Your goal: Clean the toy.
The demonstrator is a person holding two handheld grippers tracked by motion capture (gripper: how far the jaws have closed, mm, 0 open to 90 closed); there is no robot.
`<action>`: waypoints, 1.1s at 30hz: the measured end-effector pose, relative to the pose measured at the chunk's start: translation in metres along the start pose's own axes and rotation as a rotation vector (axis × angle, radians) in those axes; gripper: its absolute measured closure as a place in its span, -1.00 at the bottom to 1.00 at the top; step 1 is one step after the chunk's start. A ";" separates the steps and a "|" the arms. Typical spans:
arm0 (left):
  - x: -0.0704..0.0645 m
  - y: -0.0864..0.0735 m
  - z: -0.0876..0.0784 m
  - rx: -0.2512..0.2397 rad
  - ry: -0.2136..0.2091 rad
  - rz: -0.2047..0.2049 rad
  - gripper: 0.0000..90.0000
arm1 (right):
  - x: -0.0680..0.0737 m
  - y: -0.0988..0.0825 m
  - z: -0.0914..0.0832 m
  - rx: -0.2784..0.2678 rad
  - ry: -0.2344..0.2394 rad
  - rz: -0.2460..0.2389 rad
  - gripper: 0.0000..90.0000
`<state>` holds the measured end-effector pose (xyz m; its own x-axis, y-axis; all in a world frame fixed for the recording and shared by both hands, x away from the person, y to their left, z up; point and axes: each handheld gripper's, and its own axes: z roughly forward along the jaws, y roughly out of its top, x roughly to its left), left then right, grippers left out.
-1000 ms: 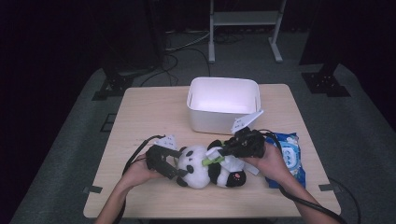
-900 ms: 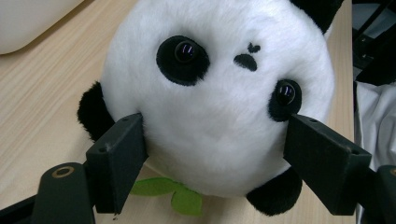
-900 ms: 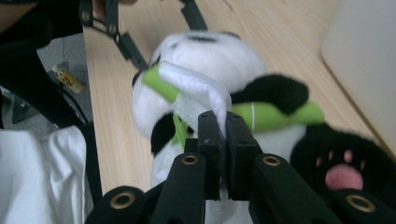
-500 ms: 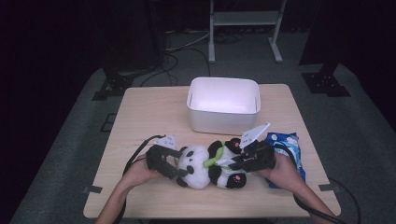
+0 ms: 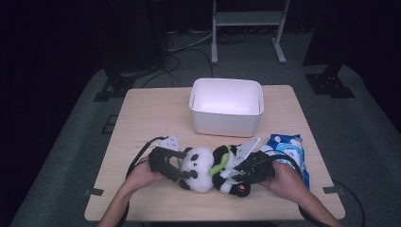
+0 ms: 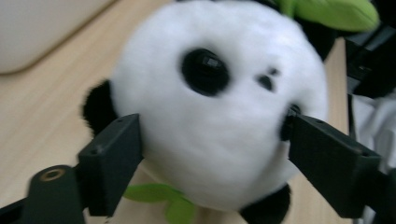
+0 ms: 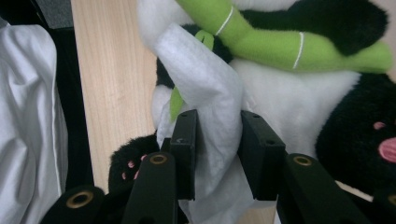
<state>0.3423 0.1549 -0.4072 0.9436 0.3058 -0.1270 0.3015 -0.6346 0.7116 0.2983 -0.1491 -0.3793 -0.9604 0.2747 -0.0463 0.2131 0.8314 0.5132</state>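
A panda plush (image 5: 204, 165) lies on its side near the table's front edge, hugging a green bamboo stalk (image 7: 280, 46). My left gripper (image 6: 215, 154) has its jaws on both sides of the panda's white head (image 6: 219, 107), and its pads touch the fur. Those jaws have just been opening a little, with the head between them. My right gripper (image 7: 218, 154) is at the panda's belly, with a folded white wipe (image 7: 205, 79) standing loosely in its gap. Its jaws have just been opening. In the high view the left gripper (image 5: 182, 166) and right gripper (image 5: 236, 171) flank the plush.
A white bin (image 5: 227, 106) stands behind the plush at mid-table. A blue wipe packet (image 5: 289, 150) lies at the right, beside my right hand. Bare wooden table (image 5: 151, 118) stretches to the left and back. The front edge is close under both forearms.
My right gripper has come down and in against the panda's body, and its jaws have parted around the wipe. The left gripper has stayed on the head.
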 end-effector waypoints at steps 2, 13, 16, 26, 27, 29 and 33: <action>0.002 0.002 0.001 -0.006 0.001 -0.013 -0.70 | 0.000 -0.002 0.002 0.002 0.004 0.001 0.50; -0.001 0.001 0.007 -0.003 -0.014 0.005 -0.56 | 0.005 -0.010 0.005 -0.021 -0.051 0.069 0.75; -0.002 -0.001 0.007 -0.002 -0.007 0.010 -0.53 | 0.006 -0.011 0.001 -0.043 -0.057 0.095 0.84; -0.006 -0.001 0.012 0.007 0.006 0.025 -0.51 | -0.001 -0.019 -0.018 -0.084 -0.039 0.158 0.90; -0.006 -0.001 0.012 0.006 0.005 0.025 -0.51 | -0.003 -0.018 -0.020 -0.092 -0.038 0.162 0.90; -0.006 -0.001 0.012 0.004 0.004 0.021 -0.51 | -0.006 -0.016 -0.026 -0.104 -0.030 0.176 0.89; -0.005 0.000 0.014 0.001 0.000 0.021 -0.52 | -0.016 -0.010 -0.034 -0.121 -0.034 0.197 0.90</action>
<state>0.3395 0.1435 -0.4158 0.9498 0.2922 -0.1117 0.2813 -0.6415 0.7137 0.3051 -0.1781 -0.3546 -0.8956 0.4434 0.0374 0.3705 0.6966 0.6144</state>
